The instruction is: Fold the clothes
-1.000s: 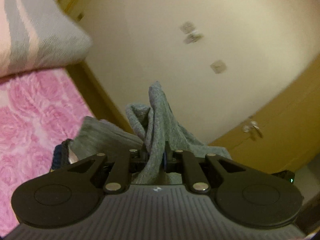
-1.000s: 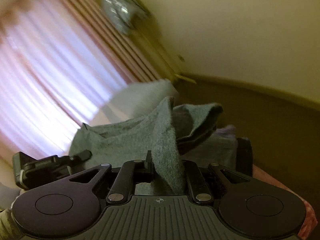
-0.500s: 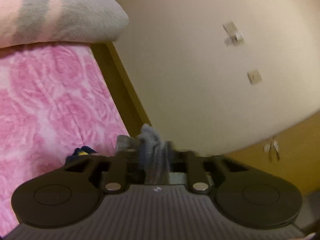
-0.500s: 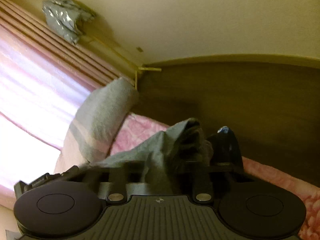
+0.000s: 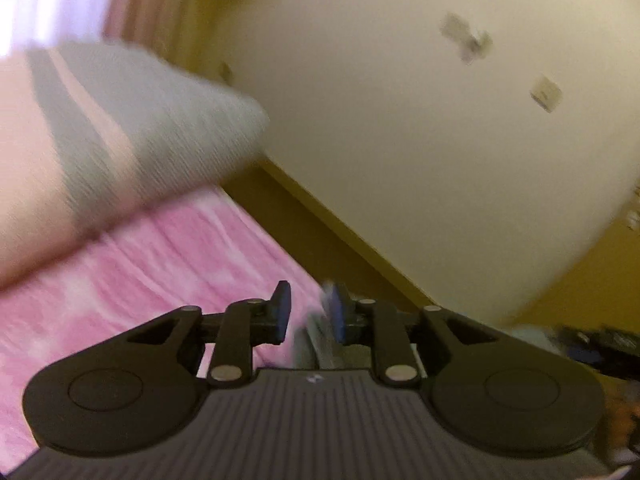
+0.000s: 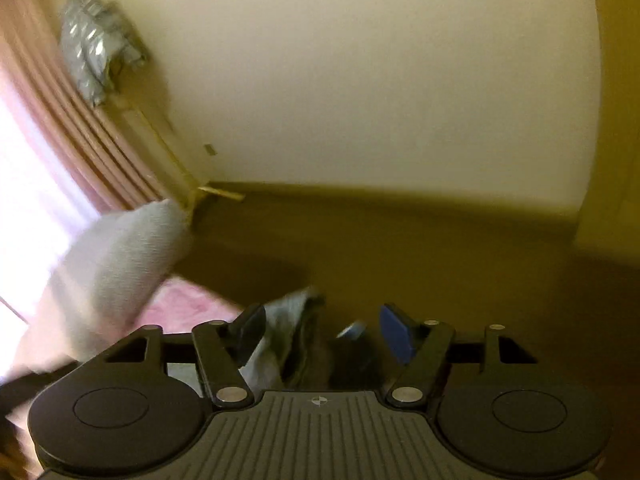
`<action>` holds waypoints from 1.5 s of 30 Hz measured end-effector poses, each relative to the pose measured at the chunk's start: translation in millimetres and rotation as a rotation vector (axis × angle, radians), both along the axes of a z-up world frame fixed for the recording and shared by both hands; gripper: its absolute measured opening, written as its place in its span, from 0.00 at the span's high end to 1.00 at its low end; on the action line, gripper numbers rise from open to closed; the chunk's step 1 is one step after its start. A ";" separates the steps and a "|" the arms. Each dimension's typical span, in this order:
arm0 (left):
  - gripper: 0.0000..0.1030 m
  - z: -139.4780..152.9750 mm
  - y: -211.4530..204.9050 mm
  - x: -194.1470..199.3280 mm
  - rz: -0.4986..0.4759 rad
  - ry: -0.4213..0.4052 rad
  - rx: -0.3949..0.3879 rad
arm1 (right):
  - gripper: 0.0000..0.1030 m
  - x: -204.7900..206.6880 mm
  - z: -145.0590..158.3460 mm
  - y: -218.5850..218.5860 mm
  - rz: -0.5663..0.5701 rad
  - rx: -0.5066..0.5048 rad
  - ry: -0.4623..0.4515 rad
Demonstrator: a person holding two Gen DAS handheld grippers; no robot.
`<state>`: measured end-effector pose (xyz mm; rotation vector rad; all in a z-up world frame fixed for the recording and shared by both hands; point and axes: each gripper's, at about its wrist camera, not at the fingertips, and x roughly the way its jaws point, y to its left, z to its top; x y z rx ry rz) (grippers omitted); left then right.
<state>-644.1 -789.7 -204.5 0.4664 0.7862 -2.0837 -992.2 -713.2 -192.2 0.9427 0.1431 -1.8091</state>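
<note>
The grey garment (image 6: 286, 334) lies bunched low between my right gripper's (image 6: 322, 332) fingers, closer to the left one. The right jaws are opening and stand wide, with neither pad pressing the cloth. In the left wrist view a blurred strip of the same grey garment (image 5: 308, 338) hangs beside the right pad. My left gripper's (image 5: 310, 312) jaws are opening by a narrow gap, and pink bed shows between the left pad and the cloth. Most of the garment is hidden under both gripper bodies.
A pink flowered bedspread (image 5: 140, 280) covers the bed, with a grey and pink striped pillow (image 5: 120, 128) at its head. A brown headboard (image 6: 400, 260) and a cream wall stand behind. Pink curtains (image 6: 48, 128) hang on the left. Something dark (image 6: 352, 356) lies by the grey cloth.
Both grippers were shut on raised grey cloth; now both sets of jaws have parted, the right one widely. The cloth has dropped low, and both views have swung and tilted toward the bed.
</note>
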 end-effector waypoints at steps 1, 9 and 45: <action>0.84 7.1 2.7 -0.8 -0.011 0.013 -0.010 | 0.35 8.1 7.7 1.9 0.039 -0.016 0.021; 0.95 -7.2 12.1 -45.9 -0.223 -0.079 0.127 | 0.43 49.1 -15.3 -21.0 0.267 0.128 0.087; 0.71 117.0 238.7 101.5 0.062 -0.294 0.161 | 0.43 201.5 104.8 231.5 0.260 0.151 0.289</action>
